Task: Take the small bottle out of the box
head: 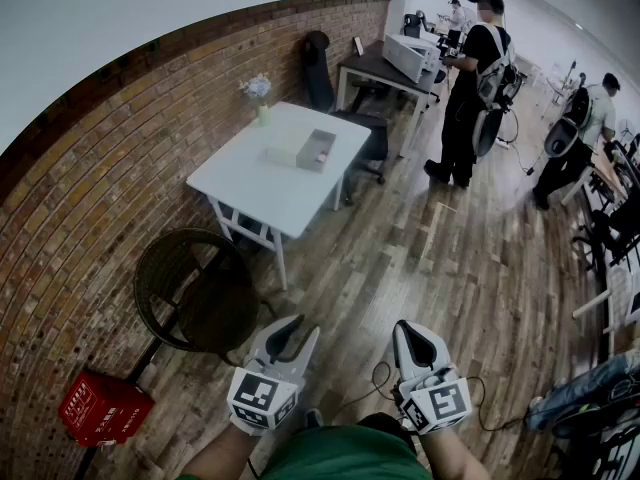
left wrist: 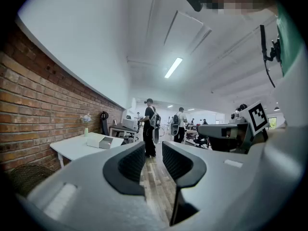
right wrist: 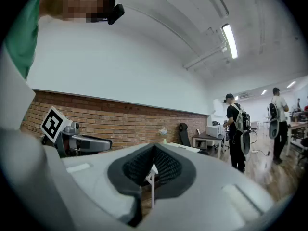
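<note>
An open pale box lies on a white table across the room by the brick wall; the left gripper view also shows the box. From here I cannot make out any small bottle inside it. Low in the head view, both grippers hang over the wooden floor, far from the table. My left gripper has its jaws a little apart, and only floor shows between them. My right gripper is shut, its pads meeting at the tips with nothing held.
A small vase of flowers stands at the table's far corner. A round wicker chair and a red crate sit near me on the left. People stand beyond, by a desk with a printer. A black office chair stands beside the table.
</note>
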Available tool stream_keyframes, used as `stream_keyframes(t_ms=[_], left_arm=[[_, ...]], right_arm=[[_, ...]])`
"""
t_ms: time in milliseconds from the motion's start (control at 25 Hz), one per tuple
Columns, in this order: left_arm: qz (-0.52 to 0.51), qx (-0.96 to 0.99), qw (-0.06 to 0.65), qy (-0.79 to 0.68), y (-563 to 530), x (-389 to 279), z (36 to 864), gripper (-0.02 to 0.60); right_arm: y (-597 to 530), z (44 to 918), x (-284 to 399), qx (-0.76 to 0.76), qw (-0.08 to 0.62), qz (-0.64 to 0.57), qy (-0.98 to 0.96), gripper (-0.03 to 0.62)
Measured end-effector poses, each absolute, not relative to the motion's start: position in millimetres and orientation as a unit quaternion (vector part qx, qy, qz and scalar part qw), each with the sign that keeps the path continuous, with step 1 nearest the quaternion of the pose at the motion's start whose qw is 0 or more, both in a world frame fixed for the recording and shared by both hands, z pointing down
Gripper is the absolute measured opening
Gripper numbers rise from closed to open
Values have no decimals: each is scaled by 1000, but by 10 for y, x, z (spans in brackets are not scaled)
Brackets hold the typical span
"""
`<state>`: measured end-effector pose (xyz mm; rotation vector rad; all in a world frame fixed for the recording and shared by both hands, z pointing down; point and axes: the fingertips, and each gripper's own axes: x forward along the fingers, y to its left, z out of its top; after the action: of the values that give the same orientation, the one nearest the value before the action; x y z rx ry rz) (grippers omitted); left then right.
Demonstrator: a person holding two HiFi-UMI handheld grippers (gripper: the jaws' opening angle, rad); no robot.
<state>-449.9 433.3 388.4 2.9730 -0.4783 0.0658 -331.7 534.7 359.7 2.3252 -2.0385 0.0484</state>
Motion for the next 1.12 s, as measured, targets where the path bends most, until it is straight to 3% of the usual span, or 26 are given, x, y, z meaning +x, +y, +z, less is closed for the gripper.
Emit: stream_keyframes(t_ms=[680,1120], left_arm=[[51,976,93,-193,3801,-4289,4191,120],[88,964,92,-233,3138,-3142,4227,120]], right_arm=[[4752,3962,-2924,732,7,64,-678,3],[3978,4161,-1745,695,-15,104,-711,3]])
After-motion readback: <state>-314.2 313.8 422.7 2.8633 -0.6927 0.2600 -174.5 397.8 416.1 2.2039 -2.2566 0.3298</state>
